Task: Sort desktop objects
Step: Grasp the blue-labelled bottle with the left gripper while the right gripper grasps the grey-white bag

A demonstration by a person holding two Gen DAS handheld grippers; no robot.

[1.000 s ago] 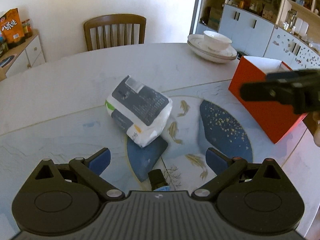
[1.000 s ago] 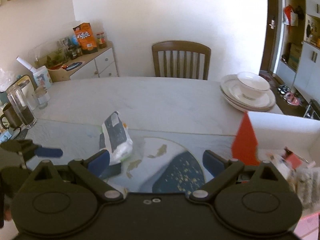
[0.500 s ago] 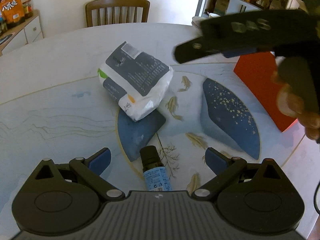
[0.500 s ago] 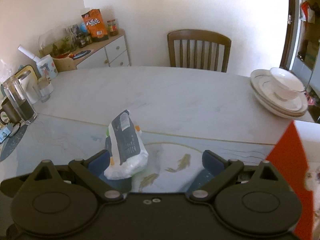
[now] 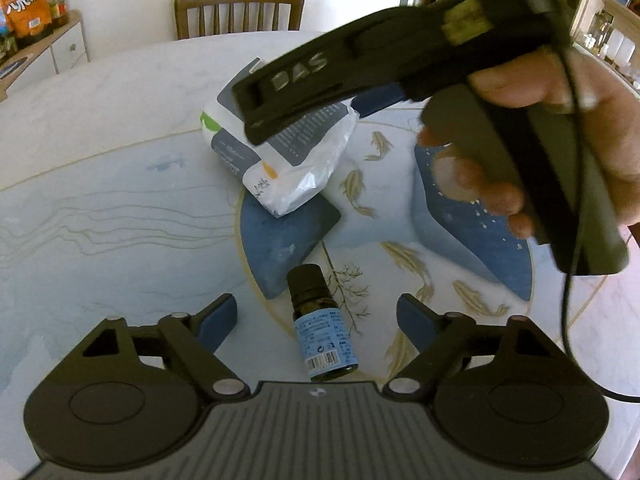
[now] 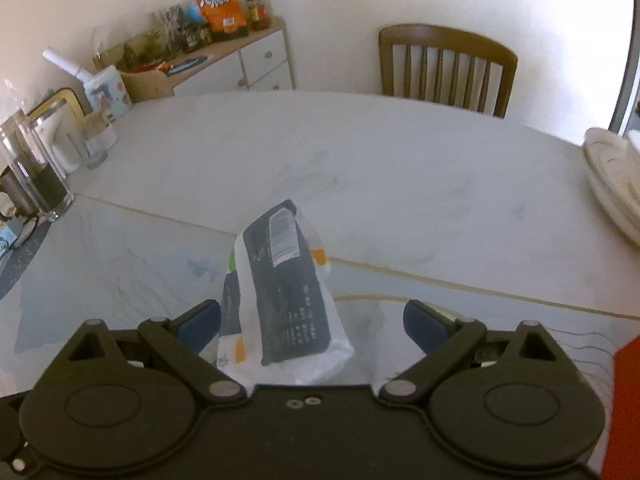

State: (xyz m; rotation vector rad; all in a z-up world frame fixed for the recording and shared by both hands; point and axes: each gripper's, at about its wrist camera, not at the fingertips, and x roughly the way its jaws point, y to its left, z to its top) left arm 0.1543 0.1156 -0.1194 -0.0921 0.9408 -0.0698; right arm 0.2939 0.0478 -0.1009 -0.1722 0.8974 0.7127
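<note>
While the small bottle (image 5: 322,326) lies on the table (image 5: 100,208) between the left gripper (image 5: 316,318) pads, jaws just narrowing, not touching; right gripper (image 6: 312,322) moved over white pouch (image 6: 282,300), jaws open. Both pickups look imminent.

Home dining rm: table (image 6: 360,168), chair (image 6: 448,68), sideboard (image 6: 248,60).

"DAS" in raised letters on the right gripper (image 5: 256,116) body, left wrist view. Small bottle's (image 5: 320,320) blue label has a barcode, print too tiny to read. Orange snack bag (image 6: 218,0) and white-grey pouch (image 6: 284,304): Chinese chars, illegible.
</note>
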